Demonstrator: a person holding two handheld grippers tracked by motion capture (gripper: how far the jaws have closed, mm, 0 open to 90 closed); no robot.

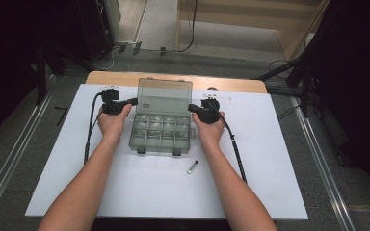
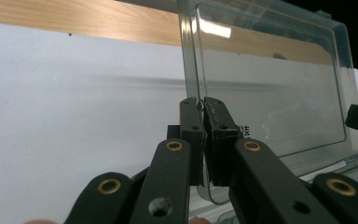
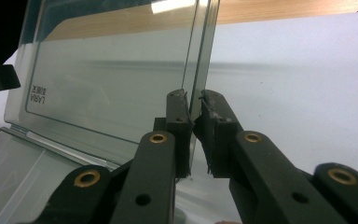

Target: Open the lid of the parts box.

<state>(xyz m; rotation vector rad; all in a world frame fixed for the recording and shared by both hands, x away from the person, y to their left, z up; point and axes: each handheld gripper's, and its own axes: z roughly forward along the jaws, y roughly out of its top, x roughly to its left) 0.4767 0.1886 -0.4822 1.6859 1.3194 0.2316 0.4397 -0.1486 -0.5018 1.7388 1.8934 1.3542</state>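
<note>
At frame centre, the left gripper (image 1: 136, 101) and right gripper (image 1: 190, 107) each pinch a side edge of the raised clear lid (image 1: 165, 96) of the organizer box (image 1: 160, 135).

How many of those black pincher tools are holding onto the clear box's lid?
2. The left gripper pinches the left edge of the lid; the right gripper pinches its right edge. The lid stands open above the box.

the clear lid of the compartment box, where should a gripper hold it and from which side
Grip the lid on its thin side edges, one gripper from each side. It stands open, nearly upright behind the box base, so both edges are free. The left gripper and right gripper already pinch those edges.
</note>
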